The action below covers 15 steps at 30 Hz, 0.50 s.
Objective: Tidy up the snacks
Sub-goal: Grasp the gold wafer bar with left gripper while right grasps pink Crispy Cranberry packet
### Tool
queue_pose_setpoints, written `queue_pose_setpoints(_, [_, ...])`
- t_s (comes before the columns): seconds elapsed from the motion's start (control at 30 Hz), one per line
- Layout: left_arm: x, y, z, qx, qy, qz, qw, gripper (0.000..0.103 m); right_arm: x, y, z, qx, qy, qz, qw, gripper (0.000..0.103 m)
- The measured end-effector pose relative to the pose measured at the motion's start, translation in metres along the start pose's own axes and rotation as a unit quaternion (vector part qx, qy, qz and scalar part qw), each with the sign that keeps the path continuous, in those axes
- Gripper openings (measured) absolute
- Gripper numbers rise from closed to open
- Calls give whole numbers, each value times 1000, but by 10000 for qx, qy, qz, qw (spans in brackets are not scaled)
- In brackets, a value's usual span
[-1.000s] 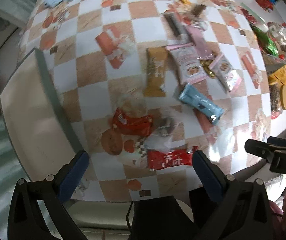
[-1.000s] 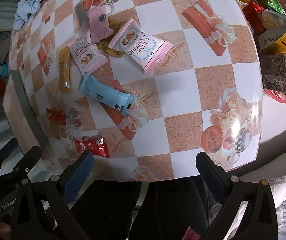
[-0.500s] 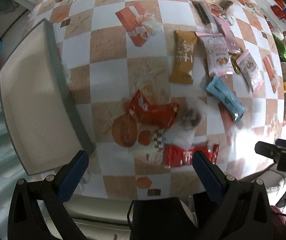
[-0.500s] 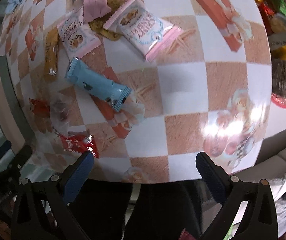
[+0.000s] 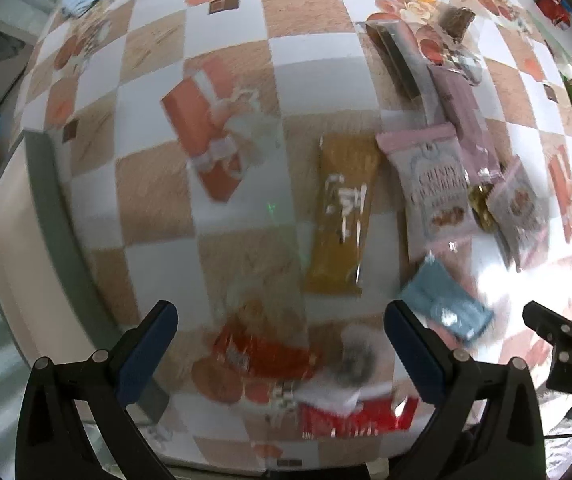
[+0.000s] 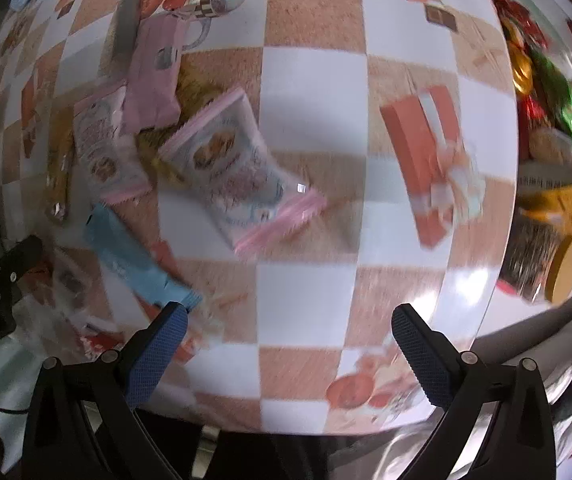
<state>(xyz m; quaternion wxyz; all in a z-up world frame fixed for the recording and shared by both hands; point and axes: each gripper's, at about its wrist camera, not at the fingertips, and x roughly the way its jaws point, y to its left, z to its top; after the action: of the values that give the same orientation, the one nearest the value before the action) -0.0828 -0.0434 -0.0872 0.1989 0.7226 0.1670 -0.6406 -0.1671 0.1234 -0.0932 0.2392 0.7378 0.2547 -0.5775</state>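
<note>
Left wrist view first: we see the left gripper (image 5: 282, 334) held over the near edge of the checkered table (image 5: 309, 76), tilted down at the surface, its blue-padded jaws spread wide with nothing between them. Just ahead of the gap lies an orange-red packet (image 5: 262, 354), and closer to us a red packet (image 5: 355, 420) sits near the table edge; both are blurred, and neither touches the fingers. Beyond them a mustard-yellow bar (image 5: 343, 216) lies lengthwise, centred ahead of the jaws but well clear of them. To its right a pink cranberry pouch (image 5: 435, 188) rests beside a second pink pouch (image 5: 515, 204), and a light blue wrapper (image 5: 443, 306) lies just off the right finger's tip. A grey tray (image 5: 18, 208) sits at the table's left edge. In the right wrist view the right gripper (image 6: 287, 334) hovers over the same table — jaws likewise wide apart and holding nothing. The light blue wrapper (image 6: 134, 258) ends just at its left fingertip, while the second pink pouch (image 6: 238, 170) lies ahead of the opening, apart from both pads. At the far right a jar (image 6: 541, 262) lies on its side among other packages.
</note>
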Motion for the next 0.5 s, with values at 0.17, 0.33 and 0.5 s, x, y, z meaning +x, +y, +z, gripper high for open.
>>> queue_pose_setpoints(0.17, [18,-10,22,-24,13,132,9999,103,6,16,19,-489,-194,-63,9986,103])
queue_pose_setpoints(0.33, [39,-8,43,-80,26,125,9999,103,18,35,35,-863,-285,-175,9957,103])
queue_pose_setpoints(0.5, [58,-5,54,-182,6,-108,9998,103,28,38,49,-915,-266,-164,9953,103])
